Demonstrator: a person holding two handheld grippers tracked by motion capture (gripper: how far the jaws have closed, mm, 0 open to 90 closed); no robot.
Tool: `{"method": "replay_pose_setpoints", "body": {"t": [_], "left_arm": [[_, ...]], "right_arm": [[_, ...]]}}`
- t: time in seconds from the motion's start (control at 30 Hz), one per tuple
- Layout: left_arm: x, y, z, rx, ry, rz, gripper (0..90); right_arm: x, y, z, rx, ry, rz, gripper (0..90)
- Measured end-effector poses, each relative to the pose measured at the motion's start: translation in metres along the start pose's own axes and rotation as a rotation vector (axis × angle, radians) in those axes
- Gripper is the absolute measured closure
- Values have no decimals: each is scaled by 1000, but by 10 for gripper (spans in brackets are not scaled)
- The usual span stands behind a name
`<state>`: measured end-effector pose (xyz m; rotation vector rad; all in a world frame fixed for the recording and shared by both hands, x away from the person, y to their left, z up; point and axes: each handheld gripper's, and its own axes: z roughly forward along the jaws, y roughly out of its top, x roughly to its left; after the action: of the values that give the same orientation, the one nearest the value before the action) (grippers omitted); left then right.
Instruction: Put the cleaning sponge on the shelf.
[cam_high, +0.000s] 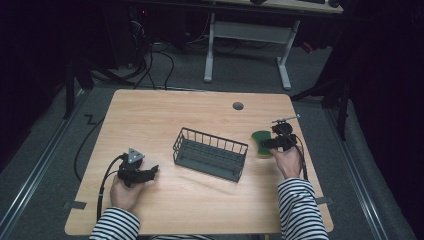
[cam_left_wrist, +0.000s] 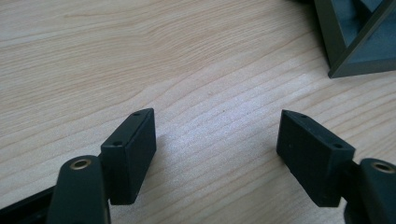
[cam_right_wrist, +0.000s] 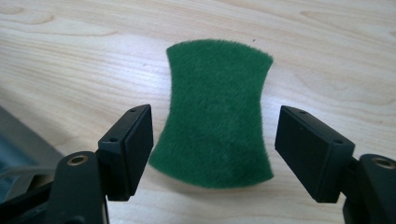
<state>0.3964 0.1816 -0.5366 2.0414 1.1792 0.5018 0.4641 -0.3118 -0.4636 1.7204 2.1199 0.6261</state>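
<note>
The right gripper (cam_right_wrist: 212, 128) hovers, jaws wide, straddling the green sponge (cam_right_wrist: 217, 116) at center frame; next, close on it. The left gripper (cam_left_wrist: 217, 140) rests wide, empty.

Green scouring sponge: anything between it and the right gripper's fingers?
Nothing visible. The green scouring sponge lies flat on the wooden table, with the right gripper open and a finger on either side, neither touching it. The wire basket sits off to the side.
</note>
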Motion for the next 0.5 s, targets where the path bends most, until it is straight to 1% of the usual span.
{"method": "replay_pose_setpoints", "body": {"t": [0.03, 0.13, 0.2, 0.27, 0.37, 0.5], "left_arm": [[0, 0, 0, 0, 0, 0, 290], [0, 0, 0, 0, 0, 0, 290], [0, 0, 0, 0, 0, 0, 290], [0, 0, 0, 0, 0, 0, 290], [0, 0, 0, 0, 0, -1, 290], [0, 0, 0, 0, 0, -1, 290]], "right_arm": [[0, 2, 1, 13, 4, 6, 271], [2, 10, 5, 56, -1, -10, 258], [2, 11, 6, 56, 1, -9, 252], [3, 15, 10, 97, -3, -16, 231], [6, 21, 14, 124, -14, -29, 222], [8, 30, 23, 182, -18, -34, 195]]}}
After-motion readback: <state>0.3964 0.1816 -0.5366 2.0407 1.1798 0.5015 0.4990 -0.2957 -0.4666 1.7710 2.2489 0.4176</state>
